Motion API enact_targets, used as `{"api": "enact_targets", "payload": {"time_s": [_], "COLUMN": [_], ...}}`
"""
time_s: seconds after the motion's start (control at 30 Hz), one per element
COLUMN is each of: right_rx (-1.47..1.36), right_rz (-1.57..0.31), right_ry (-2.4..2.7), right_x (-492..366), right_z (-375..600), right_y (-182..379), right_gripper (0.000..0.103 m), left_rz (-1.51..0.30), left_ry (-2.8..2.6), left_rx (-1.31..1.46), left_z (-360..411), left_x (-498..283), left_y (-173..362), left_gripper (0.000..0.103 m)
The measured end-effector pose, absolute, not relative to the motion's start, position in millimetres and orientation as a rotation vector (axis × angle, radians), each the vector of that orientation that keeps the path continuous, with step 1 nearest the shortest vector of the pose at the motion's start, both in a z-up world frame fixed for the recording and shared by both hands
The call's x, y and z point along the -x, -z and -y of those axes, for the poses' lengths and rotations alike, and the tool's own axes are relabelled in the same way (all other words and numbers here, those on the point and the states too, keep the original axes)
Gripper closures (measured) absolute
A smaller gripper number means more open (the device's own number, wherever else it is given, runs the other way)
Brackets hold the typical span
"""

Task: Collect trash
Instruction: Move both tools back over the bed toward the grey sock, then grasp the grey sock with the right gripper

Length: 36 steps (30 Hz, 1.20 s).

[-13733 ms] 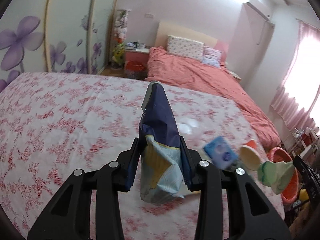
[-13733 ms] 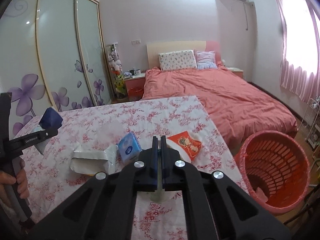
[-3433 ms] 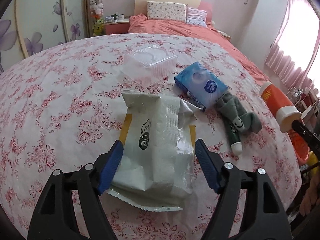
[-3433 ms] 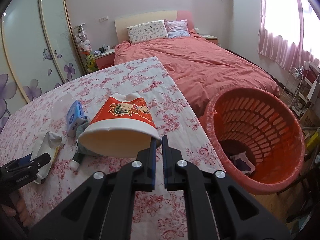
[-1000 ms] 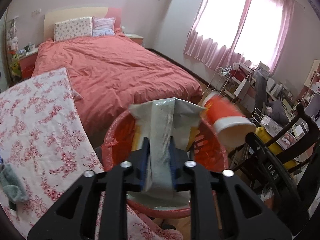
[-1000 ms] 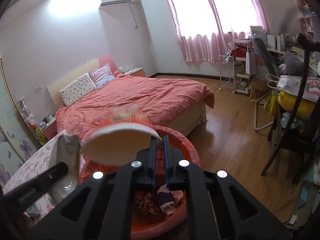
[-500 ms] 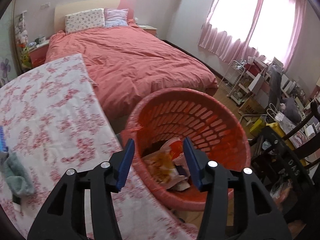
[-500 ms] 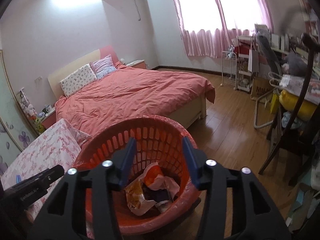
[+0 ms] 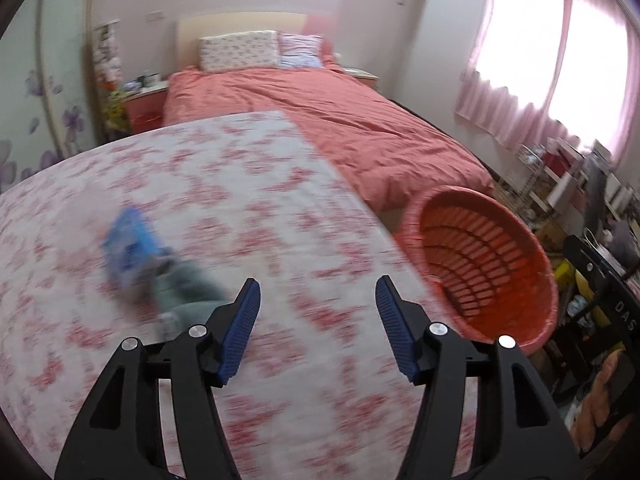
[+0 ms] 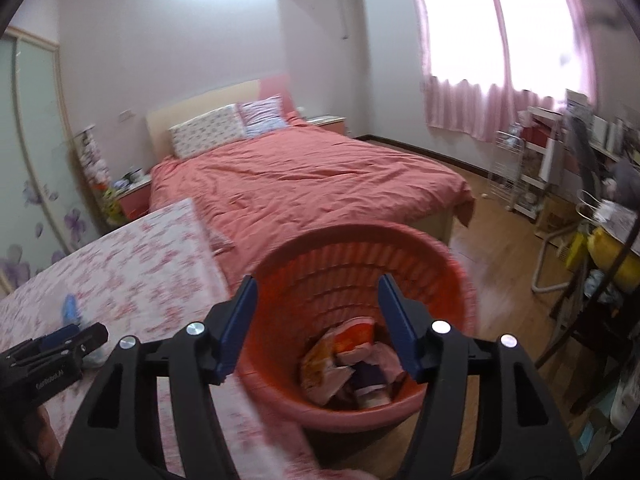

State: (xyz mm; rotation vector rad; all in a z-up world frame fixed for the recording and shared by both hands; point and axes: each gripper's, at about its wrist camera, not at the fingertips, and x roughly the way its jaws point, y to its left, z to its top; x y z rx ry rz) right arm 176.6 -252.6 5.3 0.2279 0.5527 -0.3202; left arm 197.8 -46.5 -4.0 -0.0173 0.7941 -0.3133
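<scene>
My left gripper (image 9: pixel 317 312) is open and empty above the floral tablecloth (image 9: pixel 224 208). A blurred blue tissue pack (image 9: pixel 128 240) and a grey-green sock (image 9: pixel 192 288) lie on the cloth to its left. The red basket (image 9: pixel 486 264) stands on the floor at the right. My right gripper (image 10: pixel 318 312) is open and empty over the red basket (image 10: pixel 360 252), where crumpled wrappers (image 10: pixel 344 356) lie at the bottom. The left gripper (image 10: pixel 52 354) shows at the lower left of the right wrist view, with the blue pack (image 10: pixel 70 308) beyond it.
A bed with a salmon cover (image 9: pixel 340 120) stands behind the table. A dark chair (image 9: pixel 600 292) and cluttered shelves (image 10: pixel 560 168) are at the right. Wooden floor (image 10: pixel 500 248) lies around the basket. A wardrobe with purple flowers (image 10: pixel 32 184) is at the left.
My left gripper has swung left from over the basket to over the table. My right gripper stays open over the basket. Both dropped their trash into the basket within the last second.
</scene>
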Motion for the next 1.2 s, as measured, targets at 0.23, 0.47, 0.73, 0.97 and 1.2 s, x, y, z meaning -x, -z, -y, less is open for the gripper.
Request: {"api": "enact_targets", "payload": {"time_s": [0.23,0.47,0.73,0.97,1.2], "right_rx": [-0.171,-0.103,-0.114,-0.069,-0.020], "right_rz": [-0.627,-0.701,-0.776,-0.813,-0.874], "right_ry": [0.136,-0.046,-0.138,-0.134,-0.122], "right_x": [-201.4,-224.5,-245.4,-261.3,-267.4], "right_z": [174.1,91.7,41.4,21.5,12.9], "right_y": [-1.8,6.7,21.2,33.5,52.2], "right_gripper": [0.043,0.053,0.059,0.059,0.078], "left_rz": [-0.797,-0.794,-0.793,-0.803,-0.815], "left_ry": [0.167,0.030,-0.026,-0.030,-0.027], "left_rx": [0.065,0.115,0.161,0.187,0.195], "left_z": [-27.7,-101.1,-146.3,-162.0,-166.0], "left_x": [-195.7,-192.6,-187.2,-184.0,-181.7], "left_y": [9.7,13.6,16.9,21.4,25.5], "left_gripper": [0.040,0.039,0.039,0.039,0.039]}}
